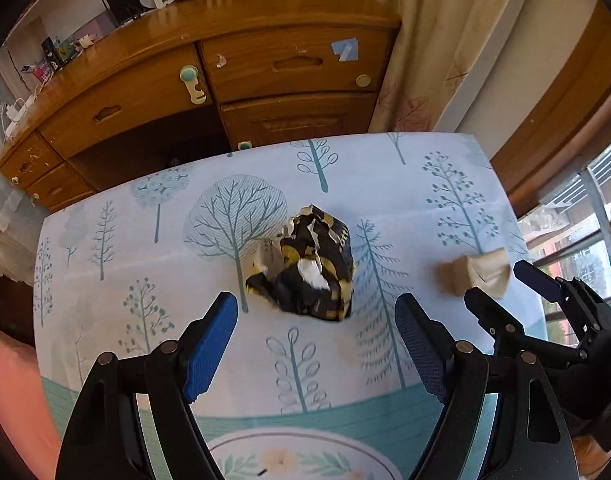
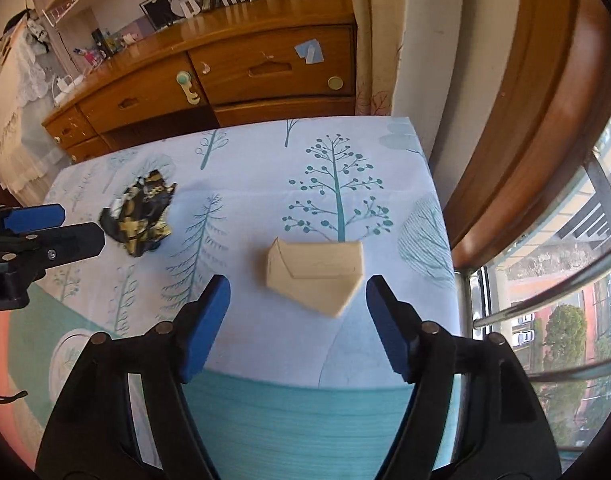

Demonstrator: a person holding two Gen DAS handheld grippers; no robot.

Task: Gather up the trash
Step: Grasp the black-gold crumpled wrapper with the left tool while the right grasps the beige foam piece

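Both grippers were wide open w/ nothing held, each lined up on its own trash

Left gripper (image 1: 316, 312) sat just short of the crumpled wrapper (image 1: 309, 268), right gripper (image 2: 298, 292) near the folded paper (image 2: 315, 276), both on the tablecloth (image 2: 265, 208). Imo the flat paper could've slid away or cloth bunched when pinched. No bin in view, and couldn't tell if the pads touched the table.

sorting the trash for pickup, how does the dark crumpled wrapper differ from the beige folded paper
The dark crumpled wrapper is black with yellow and white patches; the beige folded paper is one plain colour. The wrapper is balled into an irregular, wrinkled lump, while the paper has flat faces and straight creased edges. The wrapper lies before the open left hand-held gripper, the paper before the open right hand-held gripper. Both rest ungrasped on the tree-print tablecloth.
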